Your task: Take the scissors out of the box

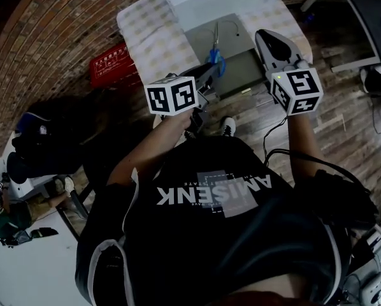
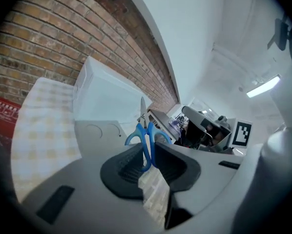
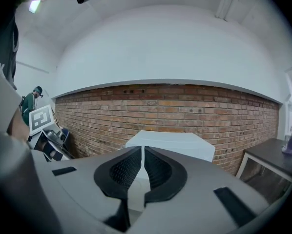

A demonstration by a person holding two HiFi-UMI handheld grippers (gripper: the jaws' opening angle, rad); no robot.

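Observation:
Blue-handled scissors (image 1: pixel 216 58) hang in the air above the table, in front of the white box (image 1: pixel 213 2). My left gripper (image 1: pixel 209 69) is shut on their handles. In the left gripper view the blue handle loops (image 2: pixel 145 139) sit pinched between the dark pads, and the blades (image 2: pixel 142 110) point up and away, clear of the white box (image 2: pixel 104 99). My right gripper (image 1: pixel 265 37) floats to the right of the scissors, level with them. Its jaws (image 3: pixel 142 152) are shut with nothing between them, and they face the white box (image 3: pixel 173 143) and a brick wall.
A checkered cloth (image 1: pixel 153 34) covers the table under the box. A grey flat panel (image 1: pixel 238 69) lies at the box's front. A red crate (image 1: pixel 112 64) stands on the floor to the left. A dark table (image 3: pixel 268 155) stands at the right; desks with gear surround the person.

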